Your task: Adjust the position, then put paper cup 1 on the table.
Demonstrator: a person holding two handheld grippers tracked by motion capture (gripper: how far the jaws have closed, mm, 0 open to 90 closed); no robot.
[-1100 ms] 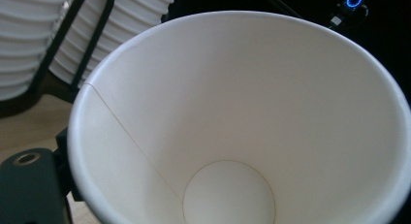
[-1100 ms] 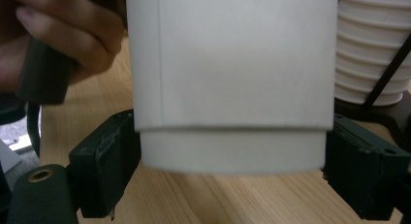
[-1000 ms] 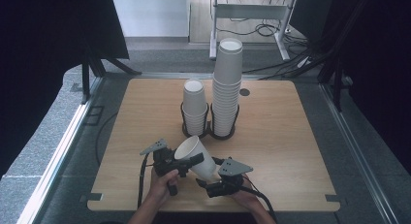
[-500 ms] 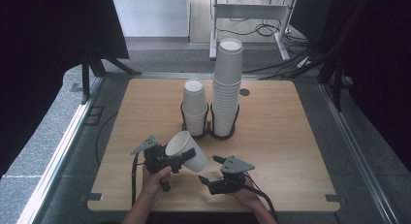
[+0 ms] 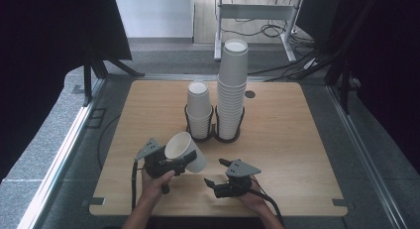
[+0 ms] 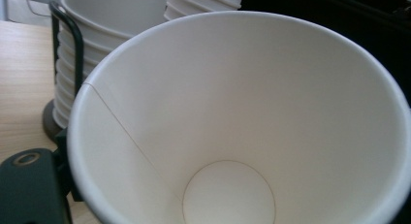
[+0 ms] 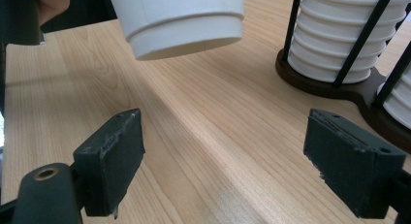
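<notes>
The left gripper [image 5: 184, 163] pinches the tilted white paper cup [image 5: 185, 152], the right gripper [image 5: 212, 183] gapes empty; better level the cup before stacking.

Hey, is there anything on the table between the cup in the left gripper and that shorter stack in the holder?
Nothing visible. The left gripper holds the paper cup tilted above bare wood, and the table between it and the shorter stack shows no object. The right gripper sits off to the side with its jaws wide apart.

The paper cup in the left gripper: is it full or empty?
Empty: the paper cup shows bare white walls and a bare bottom.
</notes>
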